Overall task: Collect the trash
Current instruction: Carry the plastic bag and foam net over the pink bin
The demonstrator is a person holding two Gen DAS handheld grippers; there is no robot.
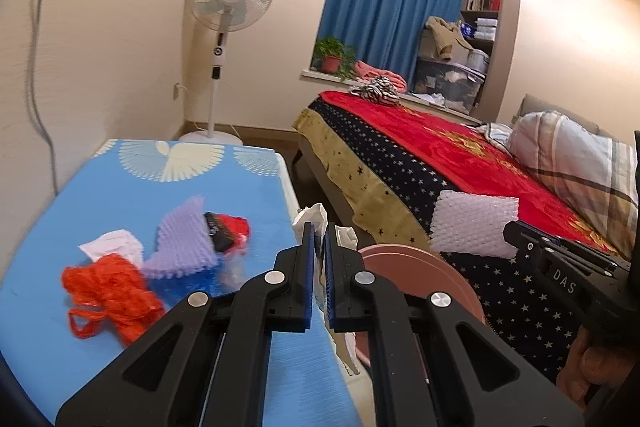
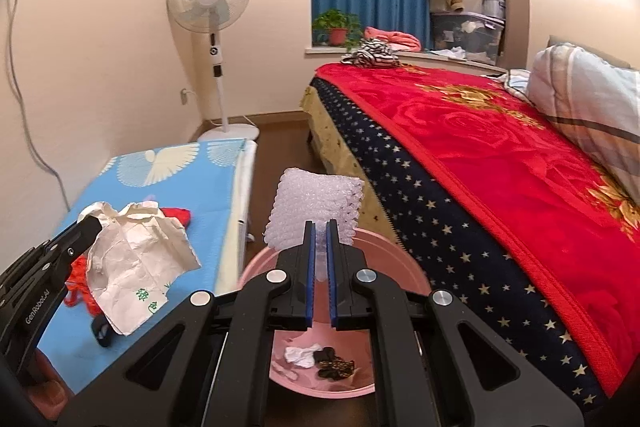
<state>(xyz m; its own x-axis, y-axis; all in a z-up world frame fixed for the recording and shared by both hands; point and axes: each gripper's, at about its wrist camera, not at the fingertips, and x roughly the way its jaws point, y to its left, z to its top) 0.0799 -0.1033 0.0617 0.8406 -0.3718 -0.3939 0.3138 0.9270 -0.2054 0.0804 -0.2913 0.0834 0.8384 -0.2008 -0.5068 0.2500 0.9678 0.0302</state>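
Over the pink bin [image 2: 260, 269], beside the table's [image 1: 120, 195] long right edge, both hands carry trash for dropping. Right gripper [image 2: 320, 227] has its fingers pinched tight on the white bubble wrap [image 2: 316, 199], which stands up with its long side lying crosswise. Left gripper [image 1: 318, 231] is pinched on crumpled paper [image 2: 136, 255], which hangs down. Next, I think, each must open above the bin. More scraps wait on the table.

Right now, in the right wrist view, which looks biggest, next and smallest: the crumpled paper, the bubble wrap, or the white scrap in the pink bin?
1. Crumpled paper, though it is close to the camera, so that may flatter it.
2. Bubble wrap, not far behind.
3. White scrap in the pink bin, clearly smallest.
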